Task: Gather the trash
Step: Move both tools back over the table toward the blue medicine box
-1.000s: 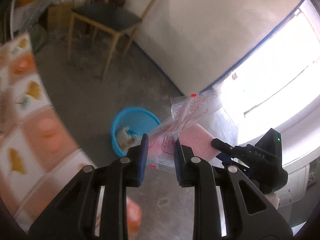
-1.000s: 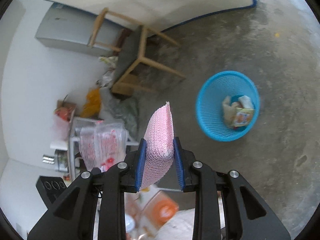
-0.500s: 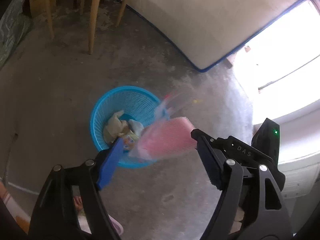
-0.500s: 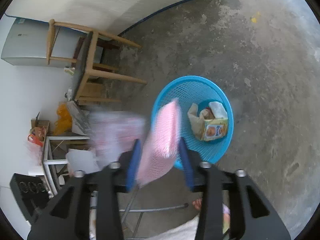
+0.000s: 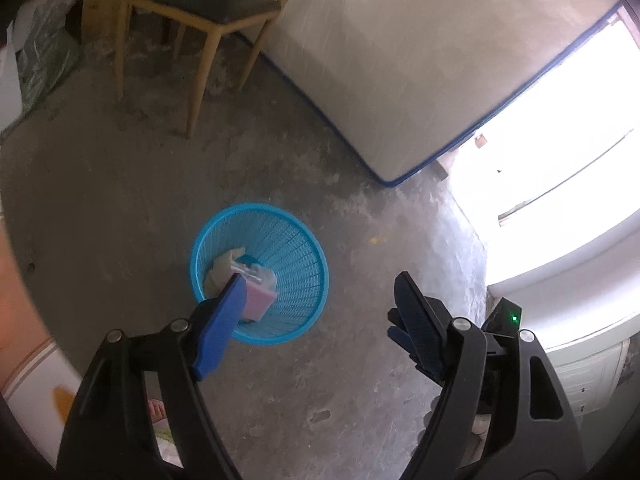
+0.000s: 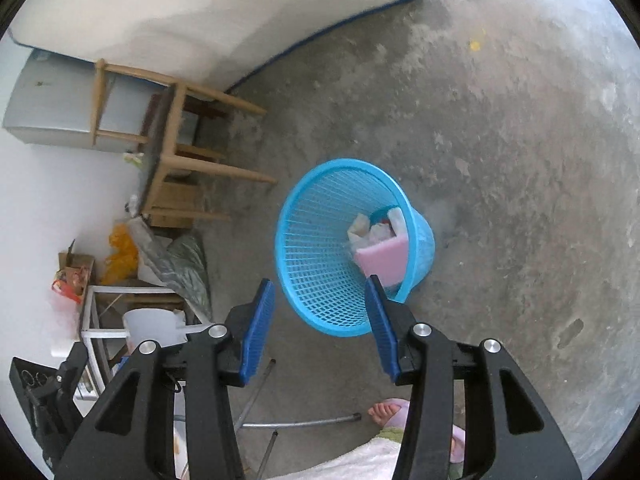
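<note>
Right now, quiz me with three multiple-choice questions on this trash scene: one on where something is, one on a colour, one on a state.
1. Where is the pink sponge?
A. in the basket
B. on the chair
C. between the right gripper's pads

2. What colour is the basket?
A. green
B. blue
C. red

3. How do the right gripper's jaws stand?
A. clamped on a bag
B. fully shut
C. apart, holding nothing

Answers: 1 A, the sponge lies on the trash inside the mesh wall. 2 B, the mesh is bright blue. 3 C, only floor and basket show between the pads.
</note>
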